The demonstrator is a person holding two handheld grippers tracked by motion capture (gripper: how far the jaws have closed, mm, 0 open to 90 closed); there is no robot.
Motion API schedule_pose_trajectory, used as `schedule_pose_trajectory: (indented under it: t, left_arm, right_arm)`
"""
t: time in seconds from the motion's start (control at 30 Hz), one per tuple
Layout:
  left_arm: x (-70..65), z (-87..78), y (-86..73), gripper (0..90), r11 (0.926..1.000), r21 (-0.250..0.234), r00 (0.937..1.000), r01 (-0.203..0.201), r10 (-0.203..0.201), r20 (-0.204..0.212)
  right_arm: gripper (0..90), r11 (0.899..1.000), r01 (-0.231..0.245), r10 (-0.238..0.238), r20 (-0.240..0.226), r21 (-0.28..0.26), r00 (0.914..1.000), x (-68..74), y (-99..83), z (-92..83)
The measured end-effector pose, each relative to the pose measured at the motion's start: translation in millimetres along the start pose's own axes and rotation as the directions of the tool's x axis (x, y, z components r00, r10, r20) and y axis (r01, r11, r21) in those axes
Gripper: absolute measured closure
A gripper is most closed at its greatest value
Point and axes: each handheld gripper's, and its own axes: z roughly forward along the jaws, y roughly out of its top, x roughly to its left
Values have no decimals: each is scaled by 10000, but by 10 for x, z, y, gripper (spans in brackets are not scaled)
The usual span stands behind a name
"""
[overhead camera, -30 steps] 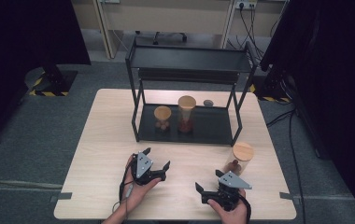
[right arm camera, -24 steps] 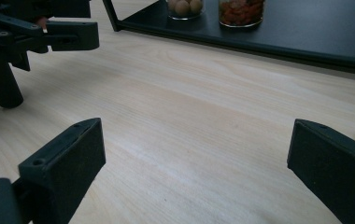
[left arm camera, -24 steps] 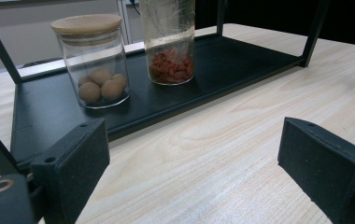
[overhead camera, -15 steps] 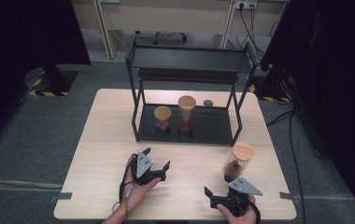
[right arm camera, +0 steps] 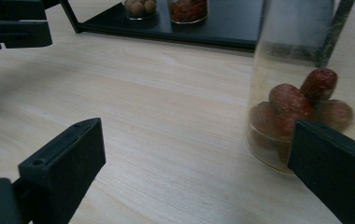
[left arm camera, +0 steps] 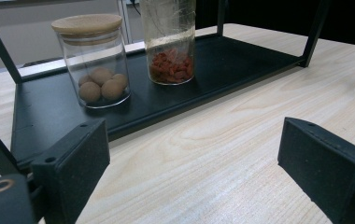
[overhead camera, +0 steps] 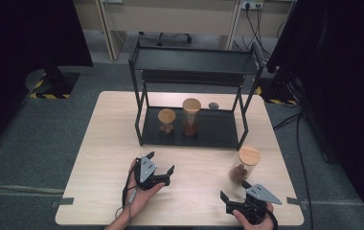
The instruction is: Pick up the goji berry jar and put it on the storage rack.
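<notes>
Since the jar (overhead camera: pixel 244 165) with the wooden lid stands just ahead and to the right of my right gripper (overhead camera: pixel 240 191), that is the thing I take to be in hand; in the right gripper view the jar (right arm camera: pixel 301 93) sits beside the right-hand finger (right arm camera: pixel 334 172), not yet between the two, and those fingers stand wide apart with nothing in them. I judge it to be glass: stiff, smooth, likely slippery under the pads and breakable if it tips, and fairly light with only a few reddish-brown lumps at the bottom. I would close on the straight wall around mid-height, below the lid, since the lid may simply lift off. My left gripper (overhead camera: pixel 158 170) rests on the surface (overhead camera: pixel 108 143) with its fingers (left arm camera: pixel 73 163) also wide and empty, pointing at the rack (overhead camera: pixel 192 129), whose low black tray holds a short jar of round balls (left arm camera: pixel 96 60) and a tall jar of red bits (left arm camera: pixel 168 42). Between my fingers and the rack there is open wood, but the jar stands near the right edge of the surface and close to the rack's front right post (overhead camera: pixel 242 129), so I would keep any sweep gentle there.
</notes>
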Motion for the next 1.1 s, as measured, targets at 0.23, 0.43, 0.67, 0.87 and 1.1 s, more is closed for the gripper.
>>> schedule_pose_trajectory:
  t: [0.23, 0.43, 0.67, 0.87, 1.1]
  left_arm:
    - [-1, 0, 0, 86, 10000, -1, 10000, -9, 9, -6]
    - [-3, 0, 0, 86, 10000, 3, 10000, -29, 29, -6]
    - [-2, 2, 1, 86, 10000, 20, 10000, -7, 7, -11]
    - [0, 3, 1, 87, 10000, 34, 10000, 7, -7, -4]
    - [-3, 3, 1, 87, 10000, 28, 10000, -21, 21, -7]
  right_arm:
    - [46, 9999, -141, 144, 317, -93, 9994, -84, -22, -44]
    - [46, 9993, -302, 314, 545, -230, 9980, -147, -33, -67]
    - [46, 9987, -350, 376, 710, -377, 9968, -186, -36, -99]
    - [46, 9971, -446, 504, 966, -610, 9940, -240, -17, -139]
    - [46, 9932, -451, 570, 1102, -1073, 9923, -278, 56, -212]
